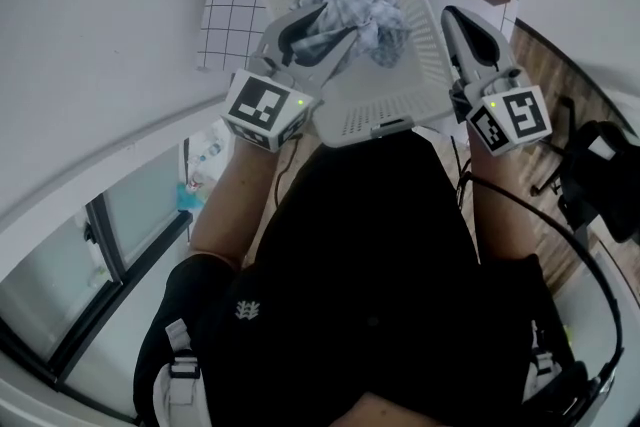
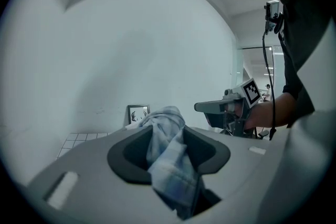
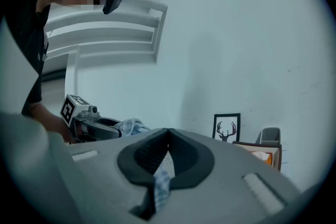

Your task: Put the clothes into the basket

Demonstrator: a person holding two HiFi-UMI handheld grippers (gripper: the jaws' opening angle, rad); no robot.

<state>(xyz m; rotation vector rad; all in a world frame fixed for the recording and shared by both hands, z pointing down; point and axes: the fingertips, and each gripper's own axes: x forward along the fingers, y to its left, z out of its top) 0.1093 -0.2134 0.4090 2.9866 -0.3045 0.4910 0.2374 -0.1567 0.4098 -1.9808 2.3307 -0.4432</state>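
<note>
I judge the job nearly finished. From the head view, the checked garment (image 1: pixel 365 15) sits bunched inside the white basket (image 1: pixel 395 100), toward its far side, and I can see no other clothing lying outside it. It has not been let go, though. My left gripper (image 1: pixel 318 17) reaches over the basket's left rim, and in the left gripper view its jaws are clamped tight on a thick fold of that garment (image 2: pixel 168 165), which bulges up between the pads and hangs out below. My right gripper (image 1: pixel 455 15) is held just beside the basket's right rim. In the right gripper view its jaws meet at the tips, closed on a thin strip of checked fabric (image 3: pixel 160 181) – whether that is a corner of the same garment I cannot tell, since the head view shows no cloth at that gripper. What remains, as I read it, is to open both sets of jaws so everything drops inside, then lift clear without dragging fabric back over the rim.
</note>
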